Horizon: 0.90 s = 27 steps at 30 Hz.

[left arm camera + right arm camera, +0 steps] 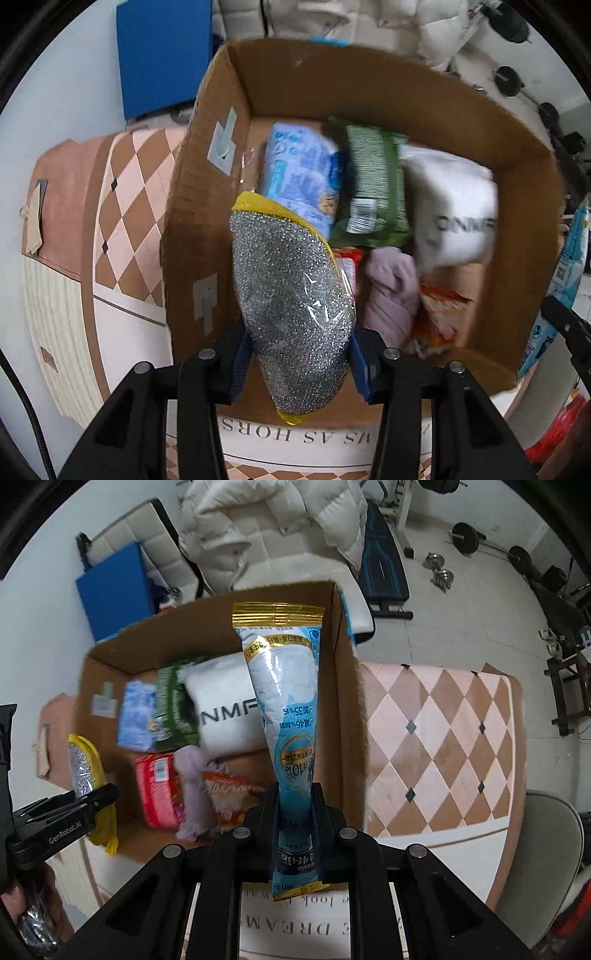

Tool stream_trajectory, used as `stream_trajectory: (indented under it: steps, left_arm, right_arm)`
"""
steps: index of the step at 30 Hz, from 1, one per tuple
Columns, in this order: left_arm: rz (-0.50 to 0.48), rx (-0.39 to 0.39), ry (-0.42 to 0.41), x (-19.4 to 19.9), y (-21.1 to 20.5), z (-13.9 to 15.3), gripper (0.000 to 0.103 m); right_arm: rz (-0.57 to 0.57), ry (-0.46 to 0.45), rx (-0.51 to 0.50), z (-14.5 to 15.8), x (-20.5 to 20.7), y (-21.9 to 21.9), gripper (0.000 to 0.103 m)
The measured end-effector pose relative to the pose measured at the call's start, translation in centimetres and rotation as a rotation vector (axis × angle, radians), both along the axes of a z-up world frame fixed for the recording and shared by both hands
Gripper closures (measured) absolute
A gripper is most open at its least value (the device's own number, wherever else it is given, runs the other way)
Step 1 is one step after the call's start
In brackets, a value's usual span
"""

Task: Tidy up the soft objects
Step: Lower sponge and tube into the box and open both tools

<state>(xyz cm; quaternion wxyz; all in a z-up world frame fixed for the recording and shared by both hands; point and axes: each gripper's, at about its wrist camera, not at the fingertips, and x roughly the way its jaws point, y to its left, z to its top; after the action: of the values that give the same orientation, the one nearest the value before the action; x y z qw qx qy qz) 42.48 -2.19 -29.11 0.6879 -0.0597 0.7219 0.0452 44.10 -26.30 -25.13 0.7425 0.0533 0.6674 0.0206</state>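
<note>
My left gripper (297, 363) is shut on a silver glitter sponge with a yellow edge (291, 306), wrapped in clear film, held over the near left corner of an open cardboard box (369, 85). It also shows in the right wrist view (83, 764). My right gripper (295, 823) is shut on a blue and white pouch with gold ends (286, 701), held upright over the box's (207, 638) right side. The box holds a white pillow pack (454, 206), a green pack (373, 188), a blue pack (303, 170), a lilac cloth (391, 288) and a red pack (157, 790).
The box stands on a table with a pink and brown diamond-pattern cloth (439, 738). A white puffer jacket (266, 528) lies on a chair behind the box. A blue pad (114, 590) leans at the back left. Weights (465, 535) lie on the floor at the far right.
</note>
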Motion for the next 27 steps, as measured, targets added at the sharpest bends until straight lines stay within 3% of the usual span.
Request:
stream_trajectory:
  steps: [7,17,20,22,24,27]
  left_arm:
    - [-0.01,0.037,0.043,1.0,0.4,-2.1,0.06]
    - [0.01,-0.02,0.046,1.2,0.9,-2.1,0.053]
    - [0.022,-0.016,0.028,1.4,1.4,-1.7,0.038]
    - [0.019,-0.007,0.017,1.5,1.7,-1.3,0.018]
    - [0.014,0.006,0.007,1.5,1.8,-0.9,0.017]
    - [0.007,0.012,0.002,1.3,1.9,-0.3,0.012]
  right_arm:
    - [-0.005,0.061,-0.039,-4.4,2.2,0.8,0.087]
    - [0.0,0.132,-0.024,-6.6,2.6,0.9,0.085]
    - [0.009,0.141,-0.022,-6.5,2.4,1.1,0.075]
    - [0.015,0.136,-0.023,-6.2,2.3,1.3,0.062]
    - [0.023,0.13,-0.023,-5.7,2.2,1.6,0.047]
    - [0.037,0.108,-0.034,-4.7,2.1,2.1,0.044]
